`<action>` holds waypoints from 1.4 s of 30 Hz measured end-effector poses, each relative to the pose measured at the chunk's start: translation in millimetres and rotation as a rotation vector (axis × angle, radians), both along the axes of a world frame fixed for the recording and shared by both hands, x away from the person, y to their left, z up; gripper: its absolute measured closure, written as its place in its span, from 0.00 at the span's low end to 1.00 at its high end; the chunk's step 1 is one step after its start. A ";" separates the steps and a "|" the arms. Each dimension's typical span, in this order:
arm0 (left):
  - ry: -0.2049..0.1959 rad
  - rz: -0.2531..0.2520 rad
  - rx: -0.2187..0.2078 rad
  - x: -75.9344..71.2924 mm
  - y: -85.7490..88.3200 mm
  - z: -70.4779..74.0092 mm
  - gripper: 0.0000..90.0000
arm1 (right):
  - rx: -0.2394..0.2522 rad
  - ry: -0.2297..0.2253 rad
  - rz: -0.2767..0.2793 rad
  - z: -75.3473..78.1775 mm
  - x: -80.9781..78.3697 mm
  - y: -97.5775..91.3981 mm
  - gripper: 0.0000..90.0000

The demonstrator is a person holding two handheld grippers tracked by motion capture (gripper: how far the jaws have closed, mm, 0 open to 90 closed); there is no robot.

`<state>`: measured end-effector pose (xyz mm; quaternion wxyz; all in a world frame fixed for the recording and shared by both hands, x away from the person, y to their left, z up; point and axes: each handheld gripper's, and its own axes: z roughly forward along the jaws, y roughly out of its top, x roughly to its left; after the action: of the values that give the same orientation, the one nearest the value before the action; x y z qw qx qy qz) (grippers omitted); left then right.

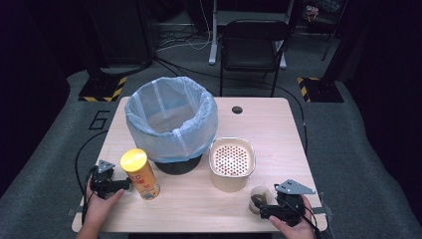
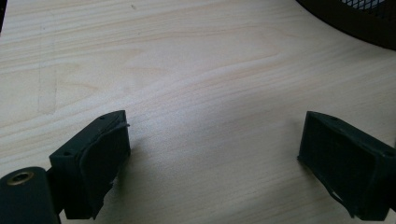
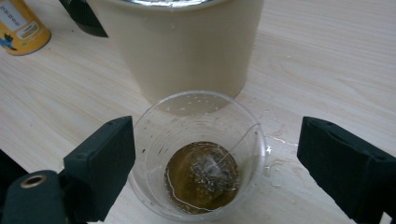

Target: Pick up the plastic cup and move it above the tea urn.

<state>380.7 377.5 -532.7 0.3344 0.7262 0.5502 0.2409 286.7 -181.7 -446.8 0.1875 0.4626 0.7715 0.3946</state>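
Observation:
A clear plastic cup (image 1: pixel 259 198) with a tea bag and a little brown liquid stands at the table's front right, just in front of a beige container (image 1: pixel 232 164) with a perforated strainer insert. My right gripper (image 1: pixel 264 209) is open, and in the right gripper view the cup (image 3: pixel 201 168) sits between its jaws, the left pad close to the rim and the right pad well clear. A yellow can (image 1: pixel 141 174) stands upright at the front left. My left gripper (image 1: pixel 124 185) lies beside the can; its jaws (image 2: pixel 215 140) are open over bare wood.
A round bin (image 1: pixel 171 119) lined with a pale blue bag stands at mid-table on a dark base (image 2: pixel 364 18). Water drops (image 3: pixel 275 163) lie on the wood right of the cup. A black chair (image 1: pixel 251 45) stands beyond the table's far edge.

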 end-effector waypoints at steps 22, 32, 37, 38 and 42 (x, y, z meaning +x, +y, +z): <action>0.004 0.002 -0.005 0.3 -0.4 0.0 0.09 | -0.117 -0.001 0.006 -11.1 -1.4 8.3 0.10; 0.003 0.002 0.001 0.4 -0.2 0.2 0.09 | -0.091 -0.003 -0.039 -10.7 2.0 -26.4 0.16; 0.003 0.001 -0.001 0.4 -0.2 0.1 0.09 | -0.079 0.000 -0.070 -11.1 7.3 -44.6 0.22; 0.003 0.003 0.001 0.4 -0.3 0.2 0.09 | -0.082 -0.001 -0.078 -11.4 8.7 -48.2 0.22; 0.004 0.004 -0.006 0.3 -0.6 0.0 0.09 | -0.077 0.007 -0.108 -12.0 11.7 -58.5 0.24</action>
<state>381.0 376.8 -532.8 0.3349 0.7247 0.5530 0.2384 298.4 -240.2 -458.8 0.2235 0.4975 0.7606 0.3521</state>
